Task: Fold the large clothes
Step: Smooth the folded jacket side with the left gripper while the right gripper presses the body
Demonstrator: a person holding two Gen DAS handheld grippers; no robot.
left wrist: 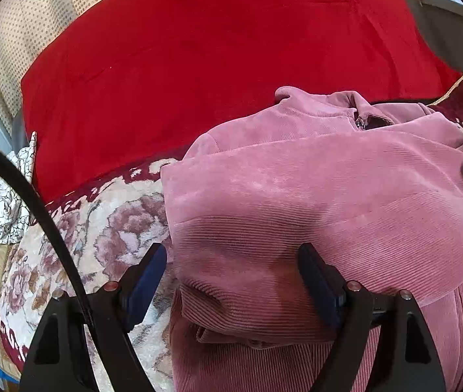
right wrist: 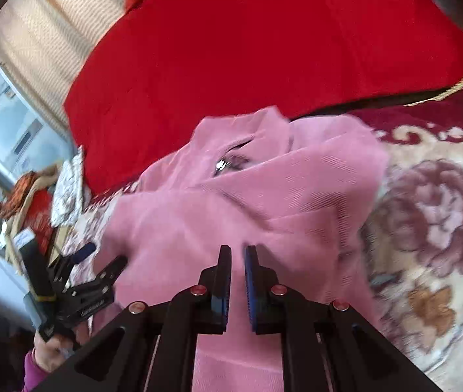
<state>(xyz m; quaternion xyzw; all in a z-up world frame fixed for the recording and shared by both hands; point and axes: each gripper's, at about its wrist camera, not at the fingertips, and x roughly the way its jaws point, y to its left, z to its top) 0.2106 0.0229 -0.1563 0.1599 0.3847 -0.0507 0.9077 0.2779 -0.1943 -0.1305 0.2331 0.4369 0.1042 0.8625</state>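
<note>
Left wrist view looks down over a pink corduroy jacket [left wrist: 313,202] lying on a floral plush blanket [left wrist: 101,228], with a broad red quilt [left wrist: 215,65] spread behind it. The left gripper [left wrist: 233,254] has its jaws spread wide, and a bunched fold of the pink cloth rises between the two blue-padded fingers [left wrist: 146,277] without being pinched; the left finger sits over the blanket just beside the jacket's edge, the right one over the jacket. The collar and metal zipper pull [left wrist: 360,124] lie at the far end of the garment, close to the quilt. One sleeve or panel is folded across the body. A black cable [left wrist: 45,215] arcs across the left side, and a crackle-patterned white cloth [left wrist: 9,202] sits at the blanket's left edge.

From the right wrist view, blurred by motion, the right gripper [right wrist: 238,251] hangs above the jacket [right wrist: 231,202] with its jaws nearly together, only a thin gap showing; I see no cloth caught in that gap. The left gripper [right wrist: 101,261] shows at the lower left by the jacket's edge, held in a hand [right wrist: 50,352] with a purple cuff. The floral plush blanket [right wrist: 427,228] spreads to the right, the red quilt [right wrist: 264,49] beyond, and a dotted cream curtain [right wrist: 42,32] hangs at upper left.
</note>
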